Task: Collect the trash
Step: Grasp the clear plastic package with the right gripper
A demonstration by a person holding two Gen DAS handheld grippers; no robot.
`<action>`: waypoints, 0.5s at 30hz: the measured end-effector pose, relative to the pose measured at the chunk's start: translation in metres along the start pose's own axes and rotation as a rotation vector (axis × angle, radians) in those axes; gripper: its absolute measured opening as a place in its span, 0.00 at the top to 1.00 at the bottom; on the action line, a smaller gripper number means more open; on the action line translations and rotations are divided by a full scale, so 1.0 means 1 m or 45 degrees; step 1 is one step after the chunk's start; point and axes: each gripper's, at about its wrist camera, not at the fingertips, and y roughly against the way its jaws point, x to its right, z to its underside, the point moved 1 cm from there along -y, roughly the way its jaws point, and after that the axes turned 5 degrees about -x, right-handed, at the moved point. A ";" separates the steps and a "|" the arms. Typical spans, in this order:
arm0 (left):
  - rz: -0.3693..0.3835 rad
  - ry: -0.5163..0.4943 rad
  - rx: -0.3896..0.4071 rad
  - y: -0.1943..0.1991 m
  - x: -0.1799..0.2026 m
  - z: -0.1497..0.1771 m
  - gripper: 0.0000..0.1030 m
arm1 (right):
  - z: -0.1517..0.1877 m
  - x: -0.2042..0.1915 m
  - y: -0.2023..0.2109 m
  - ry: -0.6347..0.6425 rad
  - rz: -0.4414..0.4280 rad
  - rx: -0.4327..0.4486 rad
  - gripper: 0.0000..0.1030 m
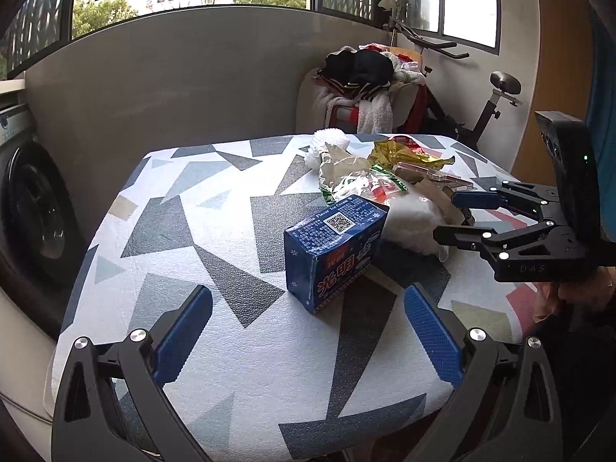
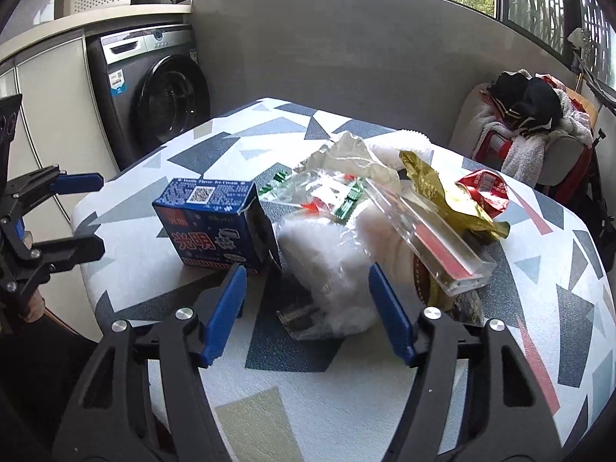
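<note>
Blue carton (image 1: 334,248) open-ended, contents unseen; left tongs (image 1: 308,337), right tongs (image 2: 308,310) spread, empty

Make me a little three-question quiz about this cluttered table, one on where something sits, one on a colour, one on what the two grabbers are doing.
1. Where is the blue carton relative to the pile of wrappers?
A. Under the pile
B. On the table, on the pile's washing-machine side
C. On the floor

2. What colour are the grabbers' finger pads?
A. Blue
B. Red
C. Yellow

3. What is the left gripper holding?
A. The carton
B. A gold wrapper
C. Nothing, it is open

Answers: 1 B, the carton stands on the cloth between the pile and the washing machine. 2 A, the pads are blue in both views. 3 C, its fingers stand apart with only tablecloth between them.
</note>
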 end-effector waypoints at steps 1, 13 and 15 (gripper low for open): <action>0.003 0.000 0.002 -0.001 -0.001 0.000 0.05 | -0.004 0.001 0.006 -0.004 0.000 0.028 0.35; 0.039 -0.009 -0.003 -0.019 0.003 -0.008 0.05 | -0.030 0.061 -0.020 -0.019 0.178 -0.069 0.39; 0.042 -0.017 -0.007 -0.022 0.006 -0.010 0.05 | -0.031 0.063 -0.032 -0.022 0.178 -0.110 0.39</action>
